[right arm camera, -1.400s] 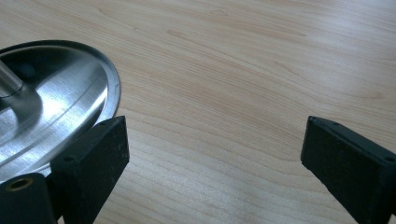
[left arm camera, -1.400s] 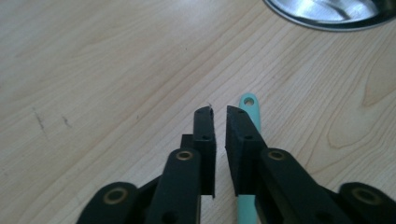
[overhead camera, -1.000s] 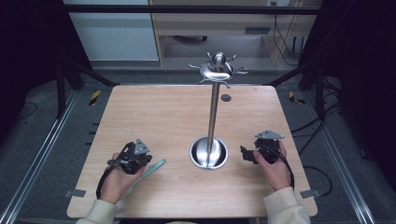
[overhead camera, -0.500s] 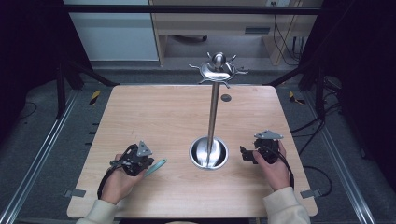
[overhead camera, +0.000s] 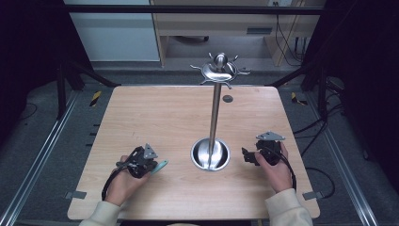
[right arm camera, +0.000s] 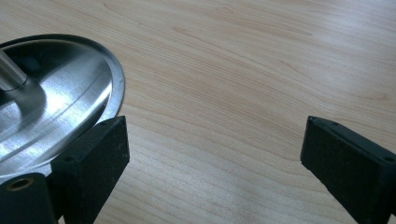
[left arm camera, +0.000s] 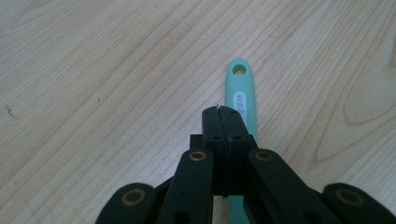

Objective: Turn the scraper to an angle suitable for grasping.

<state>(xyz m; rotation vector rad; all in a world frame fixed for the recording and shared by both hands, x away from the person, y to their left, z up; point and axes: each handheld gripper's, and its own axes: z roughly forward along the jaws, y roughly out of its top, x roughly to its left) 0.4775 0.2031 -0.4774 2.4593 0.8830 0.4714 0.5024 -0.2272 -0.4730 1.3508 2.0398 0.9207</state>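
Note:
A teal utensil handle (left arm camera: 240, 88) with a hang hole lies flat on the wooden table (overhead camera: 160, 117). My left gripper (left arm camera: 223, 112) rests over it, jaws pressed together, and the handle runs underneath and slightly right of them. In the high view the left gripper (overhead camera: 151, 165) sits at the front left, with the teal handle (overhead camera: 161, 165) poking out toward the stand. My right gripper (right arm camera: 215, 140) is open, nothing between its jaws, just right of the stand's steel base (right arm camera: 56, 107). From above, the right gripper (overhead camera: 248, 156) points left at that base.
A steel hook stand (overhead camera: 215, 113) rises from a round dished base (overhead camera: 210, 154) at the table's front centre, with curved hooks around its top (overhead camera: 219, 70). A small dark disc (overhead camera: 227, 99) lies on the far side. Bare wood stretches behind both hands.
The left hand and its gripper have edged slightly toward the near edge of the table. The right hand and the stand have stayed put.

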